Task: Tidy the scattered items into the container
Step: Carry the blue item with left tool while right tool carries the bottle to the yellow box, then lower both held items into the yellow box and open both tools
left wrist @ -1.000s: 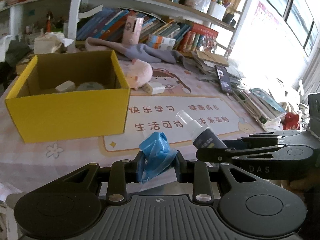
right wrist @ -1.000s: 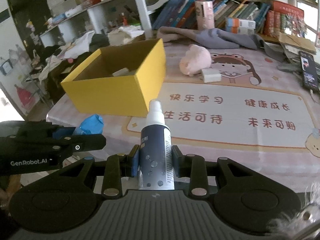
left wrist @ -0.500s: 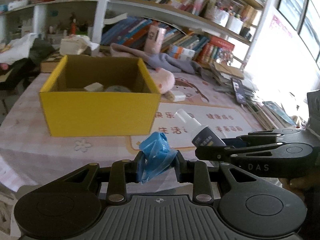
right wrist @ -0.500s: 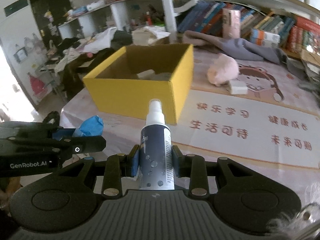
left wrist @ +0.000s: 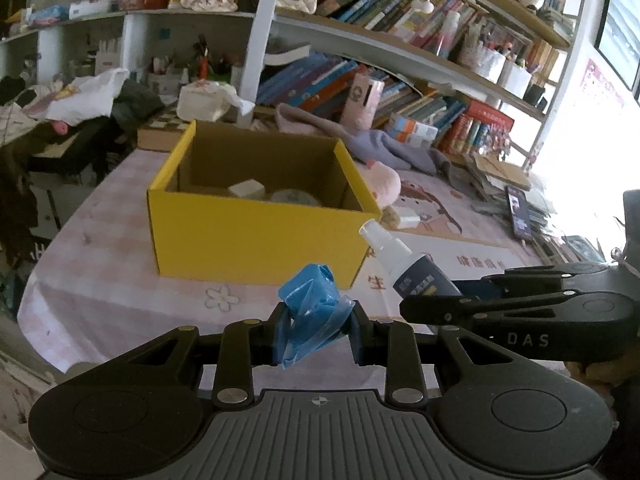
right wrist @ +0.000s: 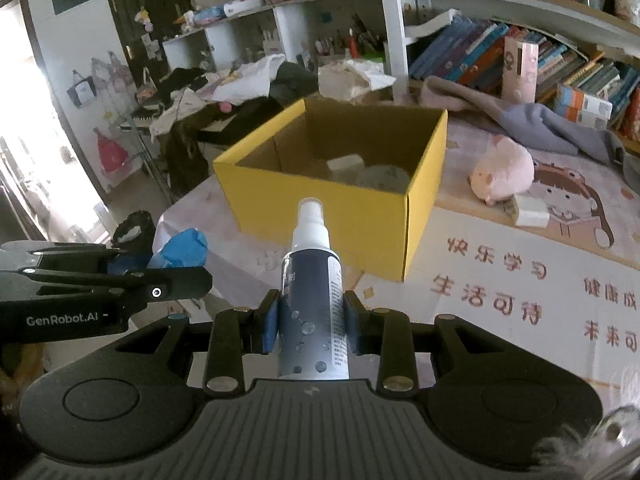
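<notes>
The yellow cardboard box (left wrist: 256, 236) served as the landmark, standing open-topped on the tabletop (left wrist: 100, 280), which wore a pink checked cloth.

To the left of the box and nearer the camera, the left tongs (left wrist: 316, 328) were closed on a crumpled blue plastic bag (left wrist: 312, 312), its folds bulging up above the pads (left wrist: 280, 336); in the right wrist view the same bag (right wrist: 180, 246) showed off the box's left front corner, held clear of the cloth.

Inside the box (right wrist: 336, 208) lay a small white block (right wrist: 346, 164) toward the left of the floor and a round grey-white thing (right wrist: 382, 178) touching it on the right; what that round thing was could not be made out.

In front of the box's right front corner, the right tongs (right wrist: 312, 320) were clamped on a dark blue spray bottle (right wrist: 312, 300) with a white nozzle pointing toward the box wall. From the left wrist view the bottle (left wrist: 416, 272) lay tilted, its nozzle overlapping the lower right corner of the box.

To the right of the box, a pink plush pig (right wrist: 504, 174) rested on a printed mat (right wrist: 520, 280) with red Chinese characters, and a small white box (right wrist: 530, 210) sat just beside the pig. Further right of the box, a phone (left wrist: 518, 212) lay face up beside stacked papers.
</notes>
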### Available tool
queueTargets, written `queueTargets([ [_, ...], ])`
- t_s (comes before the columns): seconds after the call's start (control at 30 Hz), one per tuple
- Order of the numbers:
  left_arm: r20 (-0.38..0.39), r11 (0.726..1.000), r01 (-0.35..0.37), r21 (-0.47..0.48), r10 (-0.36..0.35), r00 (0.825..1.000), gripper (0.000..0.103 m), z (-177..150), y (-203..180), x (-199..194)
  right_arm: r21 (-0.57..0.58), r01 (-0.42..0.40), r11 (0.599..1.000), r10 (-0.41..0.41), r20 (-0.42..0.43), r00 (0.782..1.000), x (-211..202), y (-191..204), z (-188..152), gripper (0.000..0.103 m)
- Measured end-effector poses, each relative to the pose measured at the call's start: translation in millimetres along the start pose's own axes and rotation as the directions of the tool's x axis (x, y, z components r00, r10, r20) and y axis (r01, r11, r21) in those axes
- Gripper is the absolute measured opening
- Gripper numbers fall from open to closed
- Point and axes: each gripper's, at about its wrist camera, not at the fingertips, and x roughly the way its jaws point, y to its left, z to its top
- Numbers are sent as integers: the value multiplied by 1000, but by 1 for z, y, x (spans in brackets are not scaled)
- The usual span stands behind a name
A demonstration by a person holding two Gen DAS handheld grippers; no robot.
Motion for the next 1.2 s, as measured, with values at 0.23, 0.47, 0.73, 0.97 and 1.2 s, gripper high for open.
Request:
queueTargets([
  [0.23,54,1000,-19,21,18,998,28,24,0,10,-30,12,999,-10,58,998,3,-10,23,30],
  [0.47,107,998,-60,36,55,993,28,55,1,28,-43,-6,999,10,99,995,20,-30,58,30],
  [0.73,122,994,-112,-5,111,986,28,87,13,61,-71,-29,997,37,123,992,52,-51,101,31],
  [0.97,92,989,-148,-3,147,985,28,108,23,98,-104,-49,993,61,115,991,90,-64,132,31],
  [1.2,18,985,-170,11,170,985,28,110,30,136,-122,-75,990,82,53,995,136,-69,149,31],
])
